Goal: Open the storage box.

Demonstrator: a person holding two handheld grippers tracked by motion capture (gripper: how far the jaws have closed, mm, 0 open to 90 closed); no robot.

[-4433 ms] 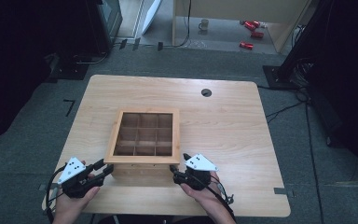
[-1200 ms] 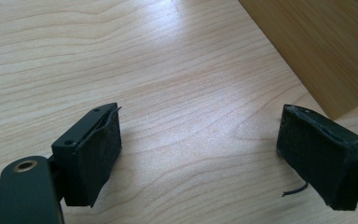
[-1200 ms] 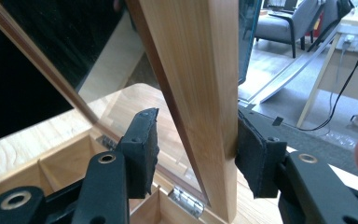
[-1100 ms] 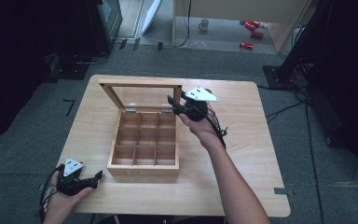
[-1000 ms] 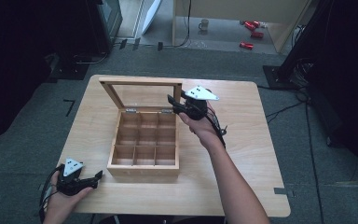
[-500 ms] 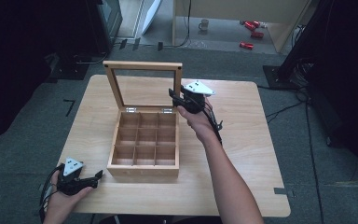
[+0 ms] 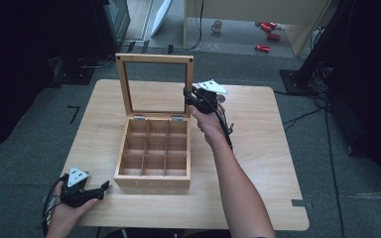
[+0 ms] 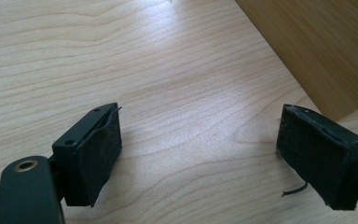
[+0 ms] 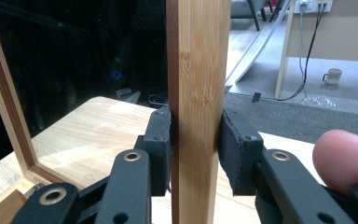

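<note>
A wooden box (image 7: pixel 151 181) with several empty compartments stands mid-table. Its glass-paned lid (image 7: pixel 154 58) stands upright on the hinges at the back. My right gripper (image 7: pixel 187 94) is shut on the lid's right frame bar, about halfway up. In the right gripper view both pads (image 9: pixel 162 149) press on that bamboo bar (image 9: pixel 200 70), and the jaws have just been closing tighter on it. My left gripper (image 7: pixel 104 187) rests on the table by the box's front left corner. Its jaws (image 8: pixel 200 158) are open over bare wood, with the box wall (image 8: pixel 326 46) just ahead.
The light wooden table (image 7: pixel 258 148) has free room to the right of the box and in front of it. On the floor behind are a mug (image 7: pixel 218 25), red items (image 7: pixel 268 29) and cables. Dark equipment stands at the left and right edges.
The lid has swung from a backward-leaning half-open tilt to upright, carried by my right gripper, which moved up and toward the back. The left gripper has not moved.
</note>
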